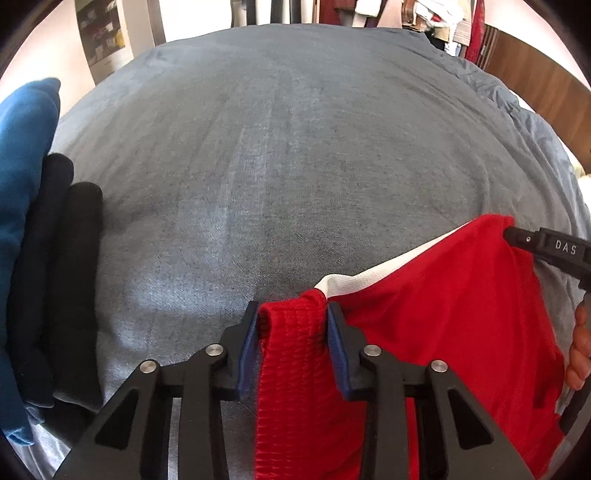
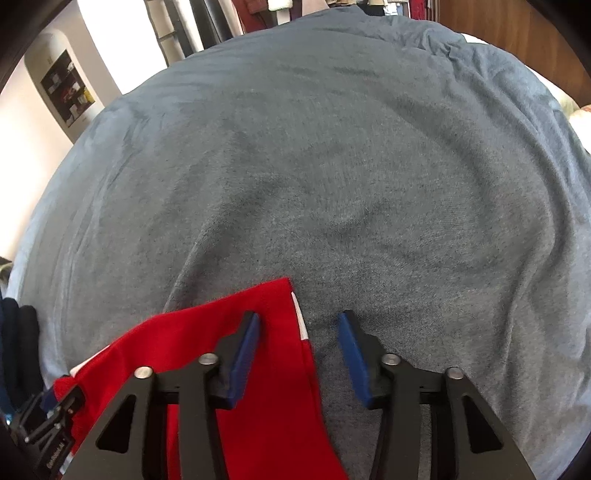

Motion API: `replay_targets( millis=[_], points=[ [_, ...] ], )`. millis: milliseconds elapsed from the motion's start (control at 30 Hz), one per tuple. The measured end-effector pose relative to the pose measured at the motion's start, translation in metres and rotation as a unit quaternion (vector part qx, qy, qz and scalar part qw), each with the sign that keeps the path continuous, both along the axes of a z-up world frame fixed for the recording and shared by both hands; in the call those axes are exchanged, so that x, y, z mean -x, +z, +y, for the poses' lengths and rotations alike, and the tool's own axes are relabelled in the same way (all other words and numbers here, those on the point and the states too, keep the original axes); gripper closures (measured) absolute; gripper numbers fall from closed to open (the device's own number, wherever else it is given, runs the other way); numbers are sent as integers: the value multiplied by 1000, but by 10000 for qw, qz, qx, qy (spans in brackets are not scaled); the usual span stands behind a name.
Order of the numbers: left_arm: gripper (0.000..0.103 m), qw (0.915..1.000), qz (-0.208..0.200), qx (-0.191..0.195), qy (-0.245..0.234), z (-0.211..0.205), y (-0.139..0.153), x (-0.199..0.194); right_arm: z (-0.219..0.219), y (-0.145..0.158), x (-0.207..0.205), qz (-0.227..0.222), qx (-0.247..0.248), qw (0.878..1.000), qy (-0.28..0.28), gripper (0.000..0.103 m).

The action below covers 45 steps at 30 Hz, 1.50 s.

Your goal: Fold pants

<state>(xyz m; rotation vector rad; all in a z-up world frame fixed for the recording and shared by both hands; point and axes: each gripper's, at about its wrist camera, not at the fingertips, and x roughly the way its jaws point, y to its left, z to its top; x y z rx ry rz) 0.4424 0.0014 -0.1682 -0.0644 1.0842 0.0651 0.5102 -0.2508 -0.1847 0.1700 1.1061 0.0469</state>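
I have the left gripper (image 1: 291, 325) clamped on the ribbed waistband of the red pants (image 1: 443, 314), the band bunched up between its two blue pads (image 1: 248, 350). From the left wrist view the red cloth spreads away to my right along the near edge of the bed, with a white stripe (image 1: 369, 280) running along its upper border. The pants lie on a grey sheet (image 1: 277, 147) that covers the whole bed.

My right gripper (image 2: 299, 332) stands apart, its blue fingers (image 2: 352, 354) spread wide. The left finger rests over the red fabric, while the right one sits above bare grey sheet, so the edge of the pants with its thin white trim (image 2: 300, 321) runs between them. I cannot tell whether either finger actually touches the cloth. In the left wrist view the tip of that right gripper shows at the far corner of the red fabric, close to the right edge of the bed, and part of a hand (image 1: 581, 350) shows behind it.

At the left edge of the bed I see a stack of folded dark clothes (image 1: 55, 277) lying beside a blue garment (image 1: 22, 184). Beyond the far edge stand hanging clothes (image 1: 436, 18) and a wooden panel (image 1: 535, 85)
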Motion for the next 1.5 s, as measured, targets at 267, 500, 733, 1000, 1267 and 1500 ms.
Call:
replay_targets(
  millis=[267,500,733,1000,1267,1500],
  points=[
    [73,9997,-185,-44,119,2,25,7,3,5,-1,54,-54,9998,203,95],
    [73,9990,-380,-165,190,3,30,-1,5,34,8,-515,608,9968,-43,96],
    [67,9995,-110,-243,165,6,10,-16,8,15,-5,-218,724,9971,6,96],
    [32,9972,-509,-508,228,6,52,-3,-4,31,7,-214,811,9955,-435,67],
    [31,9944,-929,-468,-212,4,119,50,-2,103,67,-718,767,9939,-324,57],
    [31,9954,-863,-297,-301,15,155,101,2,149,133,-755,511,9951,-372,57]
  ],
)
